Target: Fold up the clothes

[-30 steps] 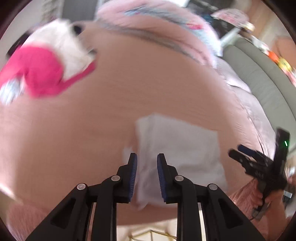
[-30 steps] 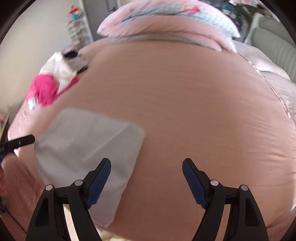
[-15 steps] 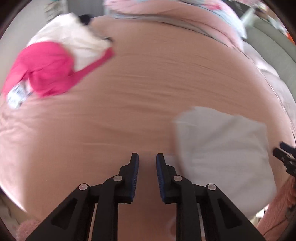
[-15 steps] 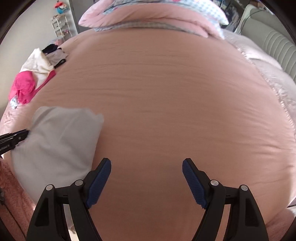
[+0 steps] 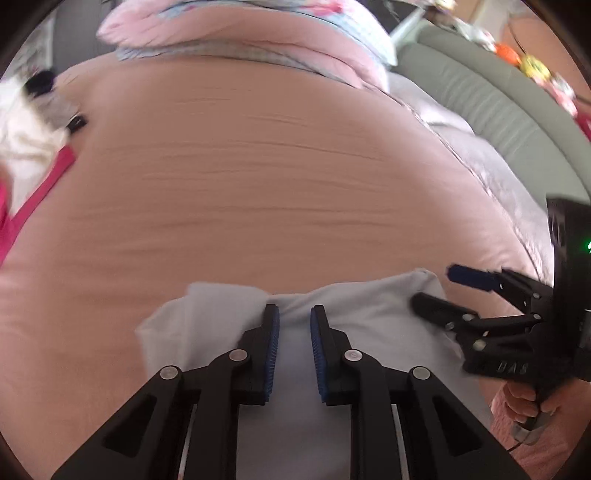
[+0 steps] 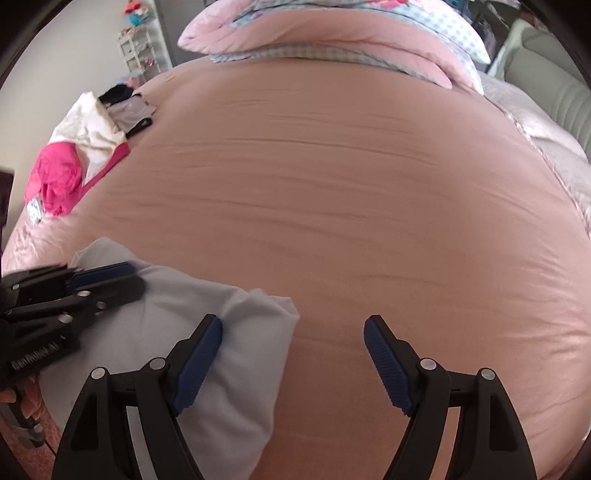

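A pale grey folded garment (image 5: 369,317) (image 6: 166,325) lies at the near edge of the pink bed sheet (image 5: 258,184). My left gripper (image 5: 294,310) hovers over its far edge. Its jaws are closing, and only a narrow gap is left. Flat cloth shows through that gap, and I see none of it pinched. In the right wrist view the left gripper (image 6: 135,277) reaches in over the garment's left part. My right gripper (image 6: 292,321) stands wide open. Its left finger is over the garment's right edge and its right finger over bare sheet. It also shows in the left wrist view (image 5: 436,286).
A heap of pink and white clothes (image 6: 59,177) (image 5: 22,133) lies at the bed's far left. Pillows (image 6: 332,33) are stacked at the head. A silvery quilt (image 5: 498,177) and a grey padded headboard (image 5: 498,110) run along the right. A hand (image 5: 524,402) grips the right tool.
Both grippers have come down closer to the garment. The left one swung back over it and its jaws narrowed. The right jaws kept their width.
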Motion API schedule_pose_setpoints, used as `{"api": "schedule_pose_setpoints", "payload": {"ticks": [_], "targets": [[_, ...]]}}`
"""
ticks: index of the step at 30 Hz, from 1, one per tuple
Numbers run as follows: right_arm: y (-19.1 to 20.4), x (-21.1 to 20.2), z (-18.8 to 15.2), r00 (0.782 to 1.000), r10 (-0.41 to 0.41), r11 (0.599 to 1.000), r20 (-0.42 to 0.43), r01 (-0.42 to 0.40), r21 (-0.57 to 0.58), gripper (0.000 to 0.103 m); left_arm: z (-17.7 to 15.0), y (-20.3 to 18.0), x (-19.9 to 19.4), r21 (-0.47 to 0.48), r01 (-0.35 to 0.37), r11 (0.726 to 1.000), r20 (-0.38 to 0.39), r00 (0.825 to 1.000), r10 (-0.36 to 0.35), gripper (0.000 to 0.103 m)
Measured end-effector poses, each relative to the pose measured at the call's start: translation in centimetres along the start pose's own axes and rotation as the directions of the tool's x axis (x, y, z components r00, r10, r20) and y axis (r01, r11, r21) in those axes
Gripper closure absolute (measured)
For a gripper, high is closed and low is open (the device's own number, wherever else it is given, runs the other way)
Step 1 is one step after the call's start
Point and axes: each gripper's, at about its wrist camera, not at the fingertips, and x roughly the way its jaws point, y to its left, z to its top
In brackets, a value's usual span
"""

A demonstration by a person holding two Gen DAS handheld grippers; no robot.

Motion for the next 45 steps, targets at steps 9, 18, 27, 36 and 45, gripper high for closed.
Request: {"api": "schedule_pose_setpoints", "payload": {"ticks": [9,18,27,36,45], "targets": [[-5.6,0.4,0.8,0.997,-0.068,0.965,-0.026,0.072,0.254,0.024,-0.7,4.2,-2.7,-0.138,-0.261,0.955,0.094,0.957,0.275,0.096],[3.6,1.5,2.7,1.0,0.009,1.0,0.005,-0.009,-0.025,0.024,-1.8,2.9,-2.6,-0.027,-0.079,0.997,0.072,0.994,0.081,0.095],[0.4,-2.3,1.2,0.997,-0.069,0.991,0.04,0.064,0.119,0.024,-3.7,5.9,-7.1,-0.191,-0.091,0.977,0.073,0.992,0.107,0.095],[6.4,-5.0,-2.0,0.998,0.048,0.997,0.034,-0.046,-0.063,0.023,-7.3,-2.4,-7.8,0.063,-0.047,0.997,0.019,0.999,0.046,0.095],[3.2,-5.2,-6.6,0.996,0.086,0.995,-0.019,-0.087,-0.039,0.023,-10.7,2.1,-9.4,-0.068,-0.057,0.996,-0.059,0.997,0.053,0.095]]}}
